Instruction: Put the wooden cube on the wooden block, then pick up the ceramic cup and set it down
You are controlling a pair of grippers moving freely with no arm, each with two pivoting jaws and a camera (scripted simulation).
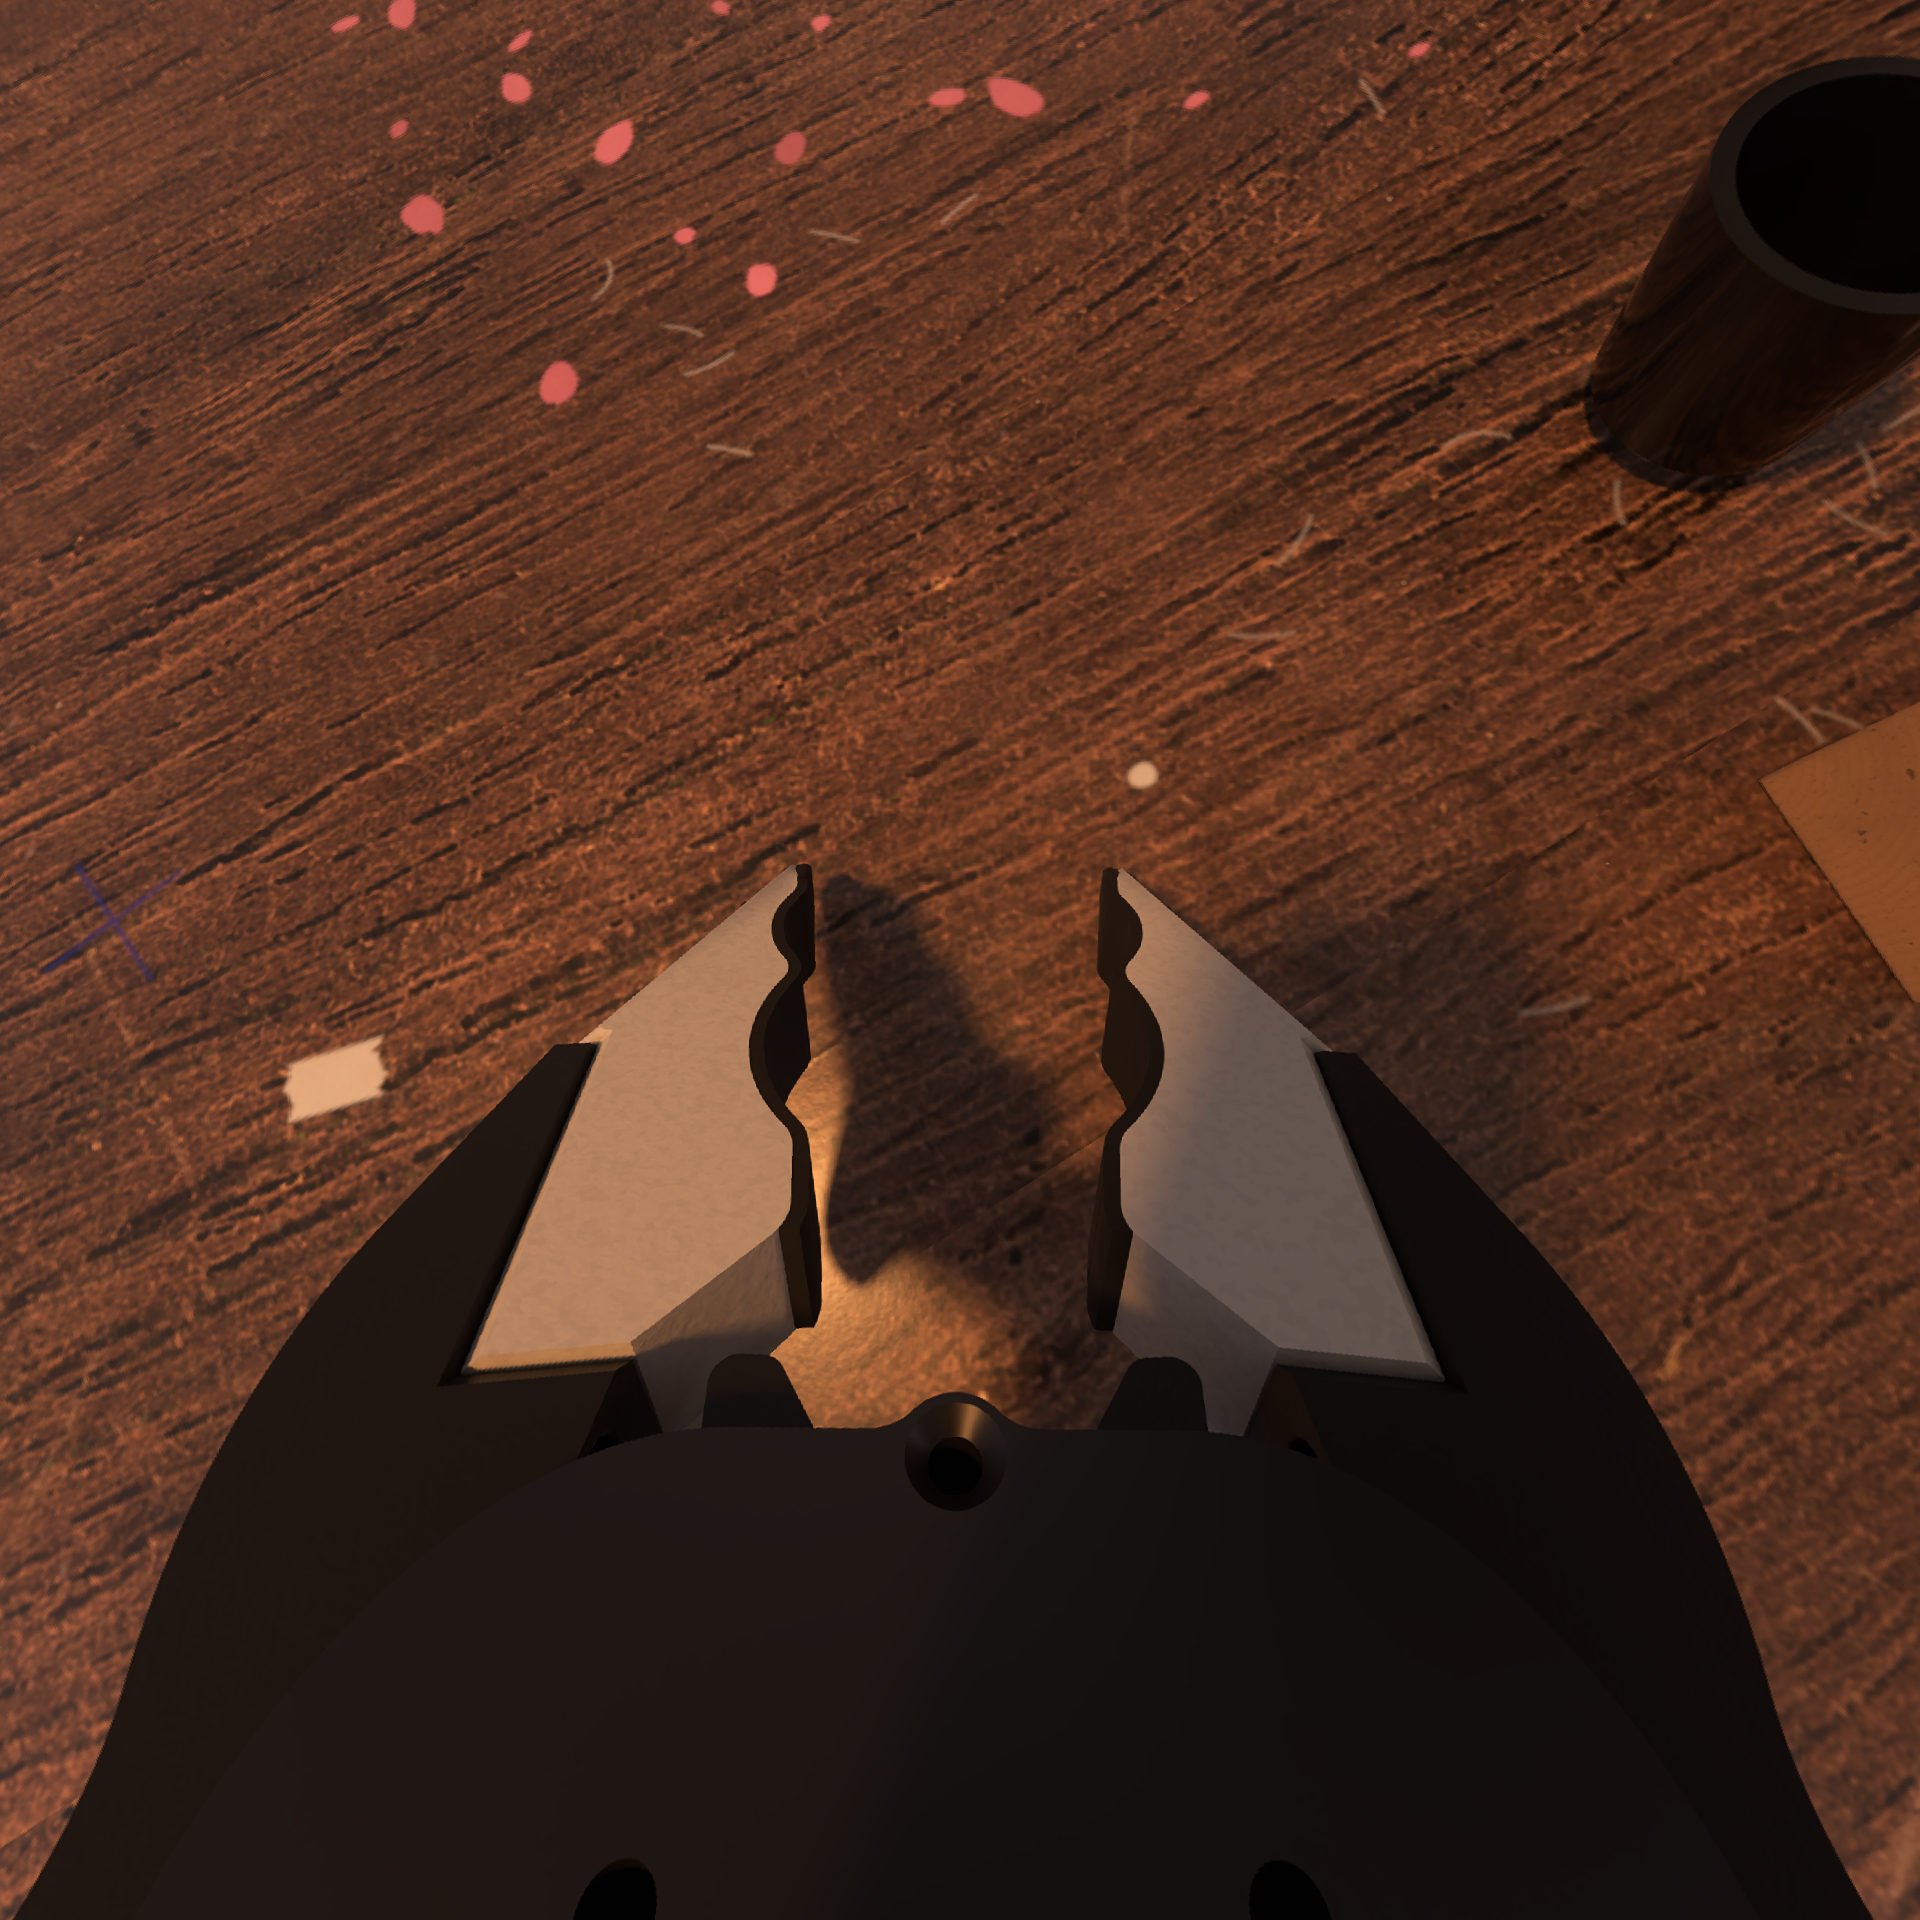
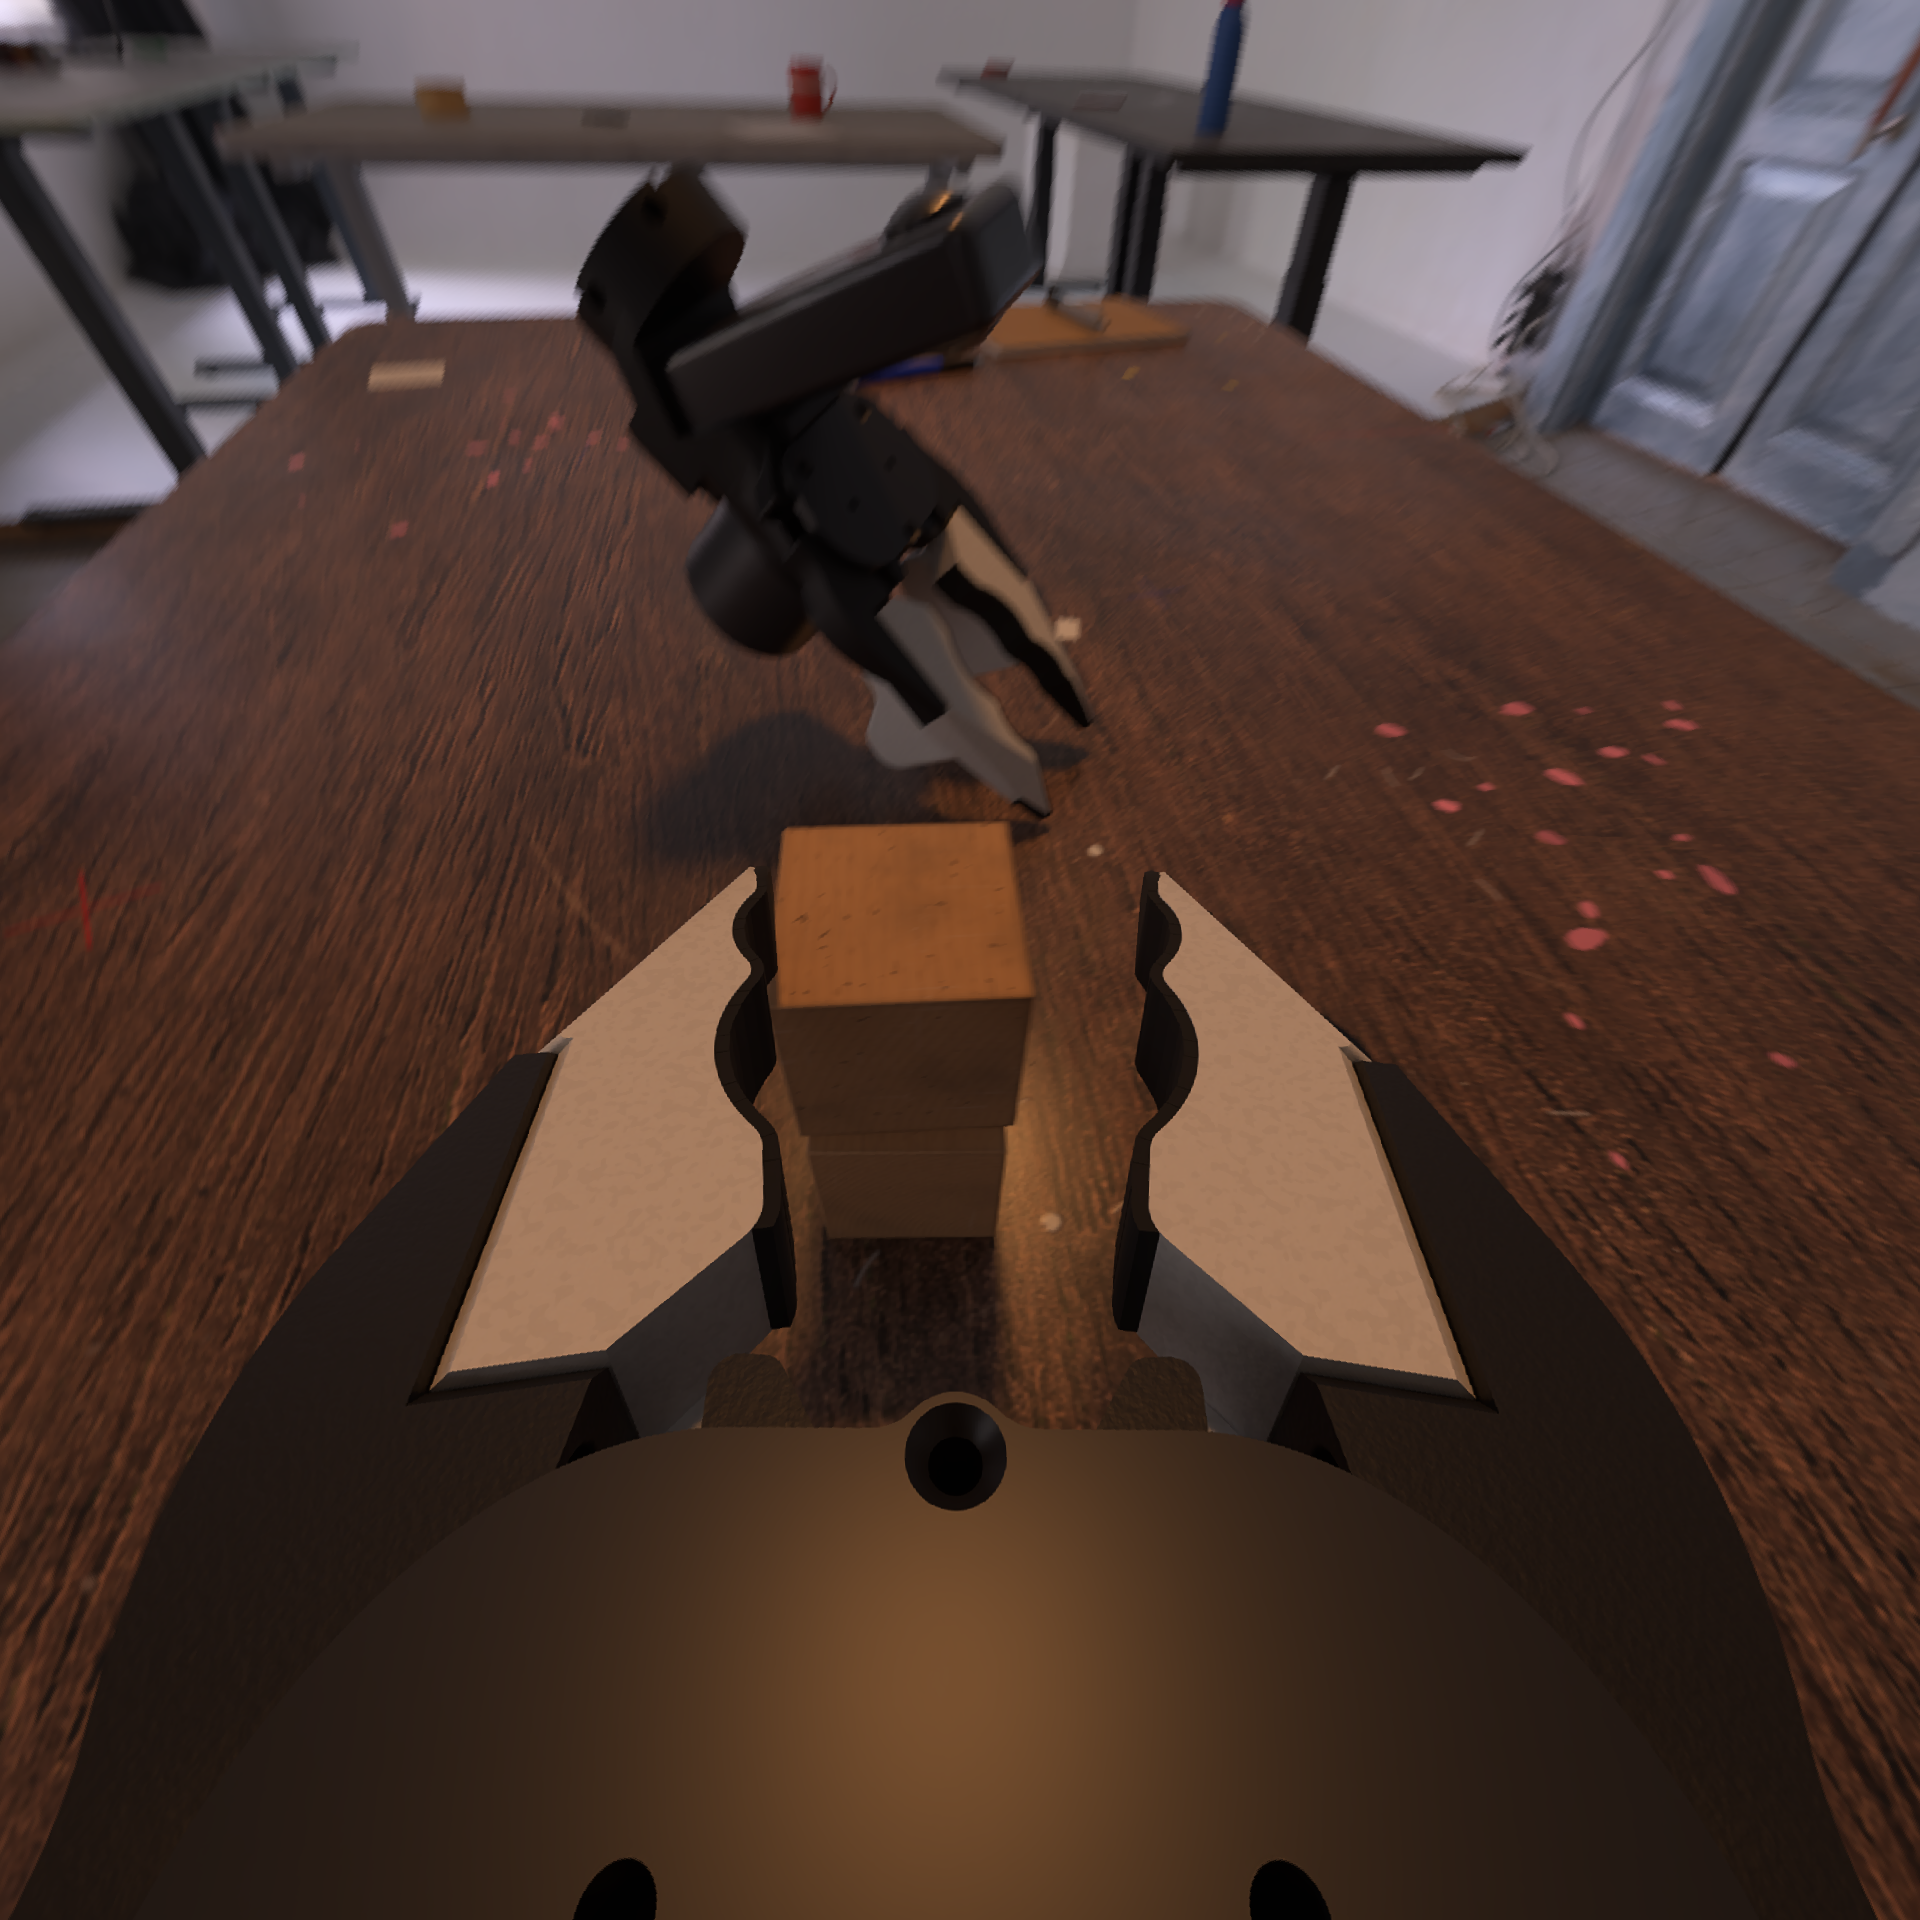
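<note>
Between the right gripper's (image 2: pixel 954 1049) spread fingers: light wooden cube (image 2: pixel 902 971) stacked square on the lower wooden block (image 2: pixel 909 1179), grasped by neither jaw, left pad close beside it. Beyond the cube: left gripper (image 2: pixel 982 717), likewise parted and empty, tilted down over the dark wood table (image 2: pixel 312 779). Far right of it, dark brown cylindrical cup (image 1: pixel 1766 281), upright, mouth up, long axis vertical. Risk: clipping the stack while withdrawing, toppling the cube; pinching the cup's rim off-centre, tipping it.
</note>
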